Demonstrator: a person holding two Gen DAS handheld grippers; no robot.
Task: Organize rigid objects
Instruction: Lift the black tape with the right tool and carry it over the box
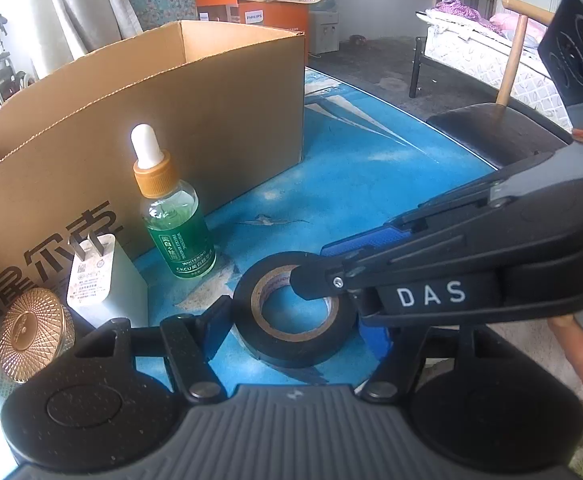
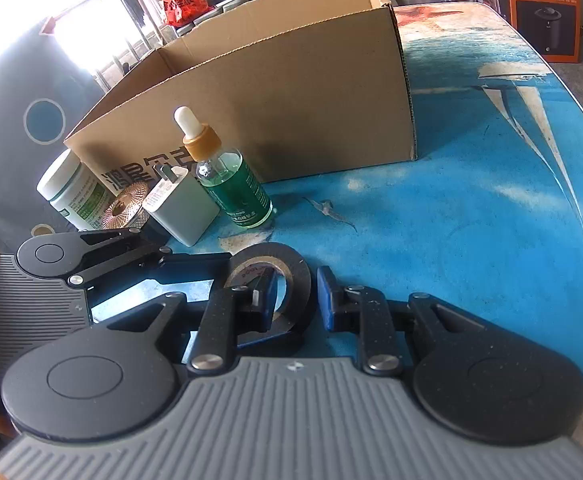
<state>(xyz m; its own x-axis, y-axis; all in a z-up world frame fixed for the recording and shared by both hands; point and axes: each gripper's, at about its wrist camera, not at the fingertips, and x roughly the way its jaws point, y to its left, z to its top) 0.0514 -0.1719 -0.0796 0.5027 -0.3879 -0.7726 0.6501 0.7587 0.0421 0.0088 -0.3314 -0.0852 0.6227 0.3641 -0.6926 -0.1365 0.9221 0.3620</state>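
Tape roll (image 1: 295, 312), lying flat on the counter (image 1: 371, 184) near the cardboard box (image 1: 195, 120), is being gripped through its wall by the right hand-held gripper (image 2: 297, 300), presumably for boxing; the left hand-held gripper (image 1: 291, 316) is being held open around it.

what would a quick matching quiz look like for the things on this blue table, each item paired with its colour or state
Column one:
1. round roll of black tape
2. glass dropper bottle
3. white plug charger block
4. open cardboard box

Column two:
a. prongs pointing up
b. lying flat, one right gripper finger in its hole
c. brown, standing behind the others
d. upright, green liquid inside

Pairs: 1-b, 2-d, 3-a, 4-c
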